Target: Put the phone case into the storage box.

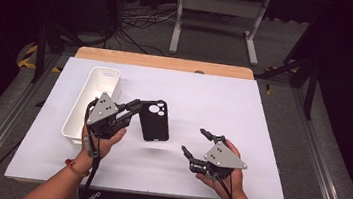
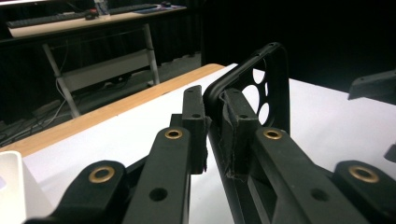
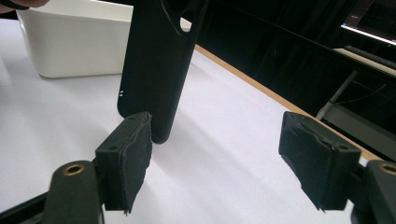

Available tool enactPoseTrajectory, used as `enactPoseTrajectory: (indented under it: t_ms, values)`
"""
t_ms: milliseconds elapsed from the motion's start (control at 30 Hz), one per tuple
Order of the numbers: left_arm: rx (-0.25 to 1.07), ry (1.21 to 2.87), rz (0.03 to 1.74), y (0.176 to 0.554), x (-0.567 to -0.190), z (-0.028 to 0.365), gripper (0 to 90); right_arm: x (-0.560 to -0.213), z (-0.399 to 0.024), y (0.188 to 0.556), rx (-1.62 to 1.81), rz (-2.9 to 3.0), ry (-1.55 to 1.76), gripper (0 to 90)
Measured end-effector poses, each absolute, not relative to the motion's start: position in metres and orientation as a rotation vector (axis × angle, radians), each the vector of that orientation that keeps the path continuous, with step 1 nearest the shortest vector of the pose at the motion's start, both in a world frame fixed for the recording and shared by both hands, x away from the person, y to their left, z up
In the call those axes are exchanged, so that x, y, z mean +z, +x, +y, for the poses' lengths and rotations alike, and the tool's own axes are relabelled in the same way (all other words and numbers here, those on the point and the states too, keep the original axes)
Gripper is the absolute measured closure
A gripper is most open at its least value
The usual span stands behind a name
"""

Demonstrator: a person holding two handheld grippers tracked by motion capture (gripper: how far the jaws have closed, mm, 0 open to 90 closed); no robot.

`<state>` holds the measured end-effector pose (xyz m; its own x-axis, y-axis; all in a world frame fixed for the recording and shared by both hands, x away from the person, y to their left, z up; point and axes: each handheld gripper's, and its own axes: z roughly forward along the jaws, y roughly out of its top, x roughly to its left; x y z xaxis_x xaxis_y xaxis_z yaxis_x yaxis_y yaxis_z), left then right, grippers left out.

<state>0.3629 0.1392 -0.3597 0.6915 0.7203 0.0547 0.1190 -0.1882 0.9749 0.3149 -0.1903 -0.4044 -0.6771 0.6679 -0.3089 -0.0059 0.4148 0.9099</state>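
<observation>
- The left gripper is clamping its two jaws on the edge of the black phone case, close to the camera holes.
- In the left gripper view, the phone case is standing on its edge between the pads, lifted above the white table cover.
- The white bin is lying just beside the left hand, on the left side of the table.
- The right gripper is resting near the front edge with its jaws wide apart, holding nothing.
- In the right gripper view, the phone case is hanging in front of the left pad.
</observation>
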Motion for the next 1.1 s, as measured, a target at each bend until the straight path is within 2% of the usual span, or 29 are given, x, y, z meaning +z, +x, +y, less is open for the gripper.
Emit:
enactPoseTrajectory:
  t_ms: [200,1100]
  values:
    - [0.64,1.685,0.686,0.364,-0.356,0.144,81.4,-0.413,-0.196,0.314,1.28,2.0,0.589,21.7]
    - [0.689,1.609,0.71,0.367,-0.336,0.175,81.6,-0.419,-0.211,0.322,1.23,1.965,0.632,18.1]
